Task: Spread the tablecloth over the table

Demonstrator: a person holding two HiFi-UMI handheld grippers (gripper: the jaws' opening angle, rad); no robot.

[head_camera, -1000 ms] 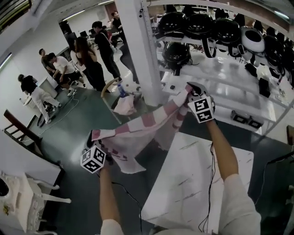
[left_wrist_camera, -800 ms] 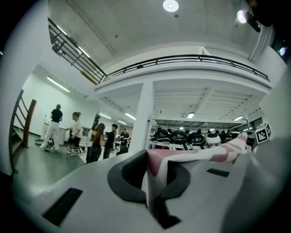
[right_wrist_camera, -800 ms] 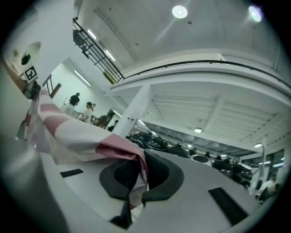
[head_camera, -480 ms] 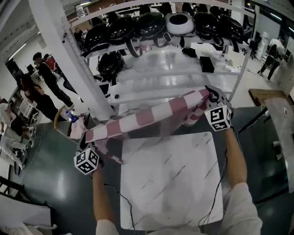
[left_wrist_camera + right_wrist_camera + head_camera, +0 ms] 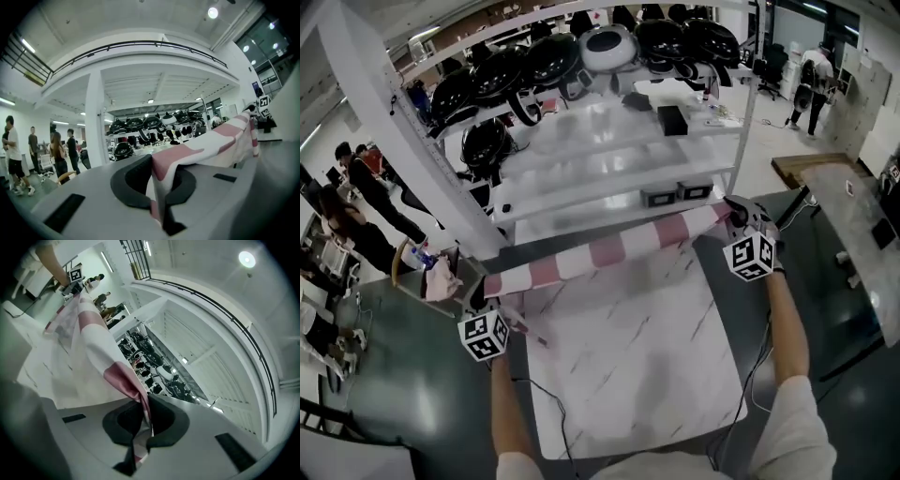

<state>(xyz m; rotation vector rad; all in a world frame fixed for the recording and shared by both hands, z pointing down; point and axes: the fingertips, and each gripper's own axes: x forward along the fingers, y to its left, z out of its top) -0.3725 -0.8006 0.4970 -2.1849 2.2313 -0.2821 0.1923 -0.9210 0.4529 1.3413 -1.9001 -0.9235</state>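
The left tool [image 5: 480, 298] and right tool [image 5: 734, 214] each clench a tablecloth [image 5: 609, 248] corner, stretching it over the bench [image 5: 647, 375], perhaps touching.

Head view steeply above the table [image 5: 647, 375]; gripper views close, facing each other along the shared tablecloth [image 5: 609, 248]

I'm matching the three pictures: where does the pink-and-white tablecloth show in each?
Head view: tablecloth stretched along the table's far edge.
Left gripper view: from the jaws, centre, out right.
Right gripper view: from the jaws to upper left.
Shared landmark: helmet shelf.
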